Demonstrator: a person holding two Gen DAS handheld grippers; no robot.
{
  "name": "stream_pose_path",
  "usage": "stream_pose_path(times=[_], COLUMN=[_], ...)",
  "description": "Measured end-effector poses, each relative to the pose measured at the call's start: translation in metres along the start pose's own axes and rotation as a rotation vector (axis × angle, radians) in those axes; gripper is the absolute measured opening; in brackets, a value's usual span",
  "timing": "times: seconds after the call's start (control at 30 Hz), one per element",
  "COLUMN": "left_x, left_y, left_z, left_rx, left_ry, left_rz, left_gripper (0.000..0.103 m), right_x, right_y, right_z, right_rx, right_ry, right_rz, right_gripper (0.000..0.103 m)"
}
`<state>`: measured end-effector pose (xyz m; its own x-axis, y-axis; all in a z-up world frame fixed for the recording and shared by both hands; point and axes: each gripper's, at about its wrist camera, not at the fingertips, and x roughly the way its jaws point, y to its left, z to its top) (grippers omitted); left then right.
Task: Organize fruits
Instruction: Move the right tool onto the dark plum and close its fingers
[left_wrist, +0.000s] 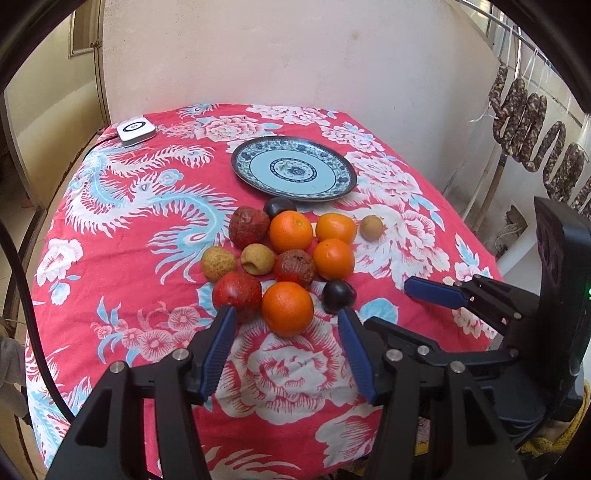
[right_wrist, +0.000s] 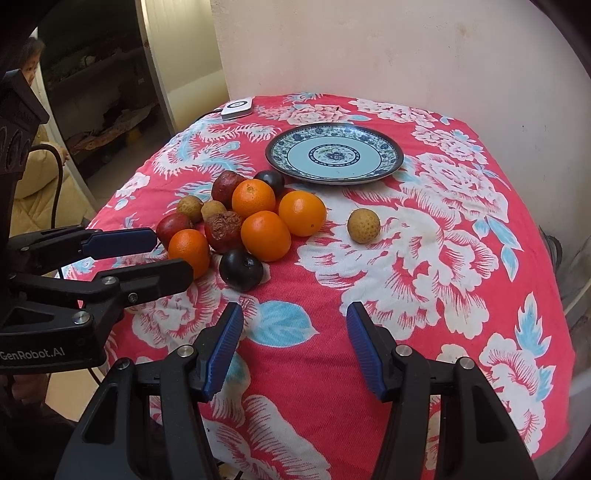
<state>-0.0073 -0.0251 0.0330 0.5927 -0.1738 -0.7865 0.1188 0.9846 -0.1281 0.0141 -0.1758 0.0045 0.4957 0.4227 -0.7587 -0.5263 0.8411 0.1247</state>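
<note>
You are at the outset: both your left gripper (left_wrist: 287, 325) and right gripper (right_wrist: 294, 319) hang half-open and empty, the fruit pile (left_wrist: 291, 254) sits mid-frame below the bare plate (left_wrist: 295, 168), so next close on the nearest orange (left_wrist: 287, 308).

Bright, soft daylight in both views, stronger from the right of the left wrist view. Faint, short shadows under the fruit (left_wrist: 291, 266) on the cloth (left_wrist: 122, 206). Mild sheen on the plate (right_wrist: 334, 153), no harsh glare. Sharp in the middle; heavy fisheye bending toward the edges, with dark lens rim in the corners. Doorway (right_wrist: 92, 92) dim by comparison, wall (left_wrist: 280, 51) evenly lit.
</note>
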Motion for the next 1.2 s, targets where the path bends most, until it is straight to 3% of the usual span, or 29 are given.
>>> stream_pose_path(times=[0.23,0.4,0.53,0.7,1.07,1.2], left_x=[0.004,0.005,0.001,-0.002,0.004,0.003], left_y=[-0.007,0.001,0.004,-0.001,-0.011,-0.010], left_z=[0.004,0.003,0.001,0.000,0.004,0.005], left_rx=[0.039,-0.005,-0.041,-0.036,-0.015,-0.011], left_ry=[-0.018,-0.002,0.004,0.018,0.023,0.016], left_rz=[0.070,0.112,0.110,0.085,0.047,0.064], left_gripper=[0.060,0.057,0.056,0.037,0.037,0.028], right_x=[0.000,0.000,-0.001,-0.001,-0.006,-0.005], right_y=[-0.001,-0.001,-0.004,-0.006,-0.010,-0.009], right_z=[0.000,0.000,-0.001,-0.002,-0.004,-0.004], right_rx=[0.000,0.003,0.011,0.017,0.026,0.025], right_ry=[-0.002,-0.004,-0.008,-0.009,-0.021,-0.021], right_rz=[0.002,0.005,0.010,0.019,0.019,0.019], right_gripper=[0.060,0.060,0.060,0.060,0.060,0.060])
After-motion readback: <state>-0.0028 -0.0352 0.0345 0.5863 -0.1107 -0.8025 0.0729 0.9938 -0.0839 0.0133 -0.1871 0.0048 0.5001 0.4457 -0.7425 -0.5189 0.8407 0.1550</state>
